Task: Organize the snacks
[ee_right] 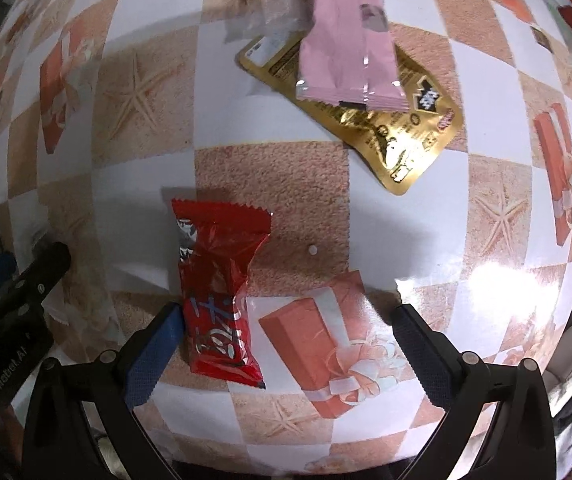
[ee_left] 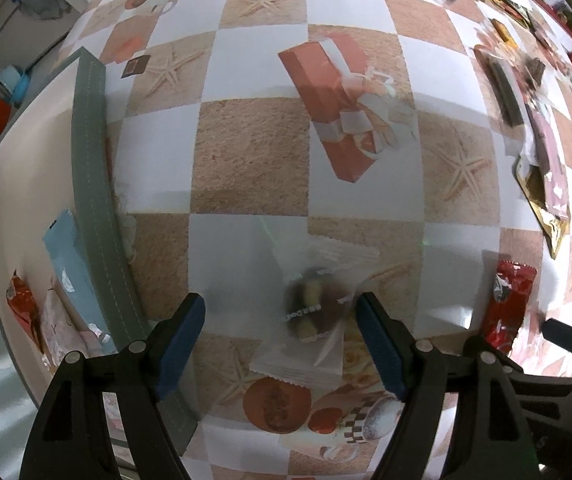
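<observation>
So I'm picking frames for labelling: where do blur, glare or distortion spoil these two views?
Left wrist view: the clear snack packet between the open left gripper is smeared, and the fisheye bends the tablecloth squares. Right wrist view: white glare washes out cloth near the right gripper; the red packet is sharp, the pink one slightly soft.

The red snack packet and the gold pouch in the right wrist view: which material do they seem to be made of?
The red snack packet looks like glossy plastic film: it shows crinkles, bright glints and a zigzag sealed edge. The gold pouch seems to be metallic foil laminate: flat, mirror-like shine with print. Whether it is real foil cannot be told.
</observation>
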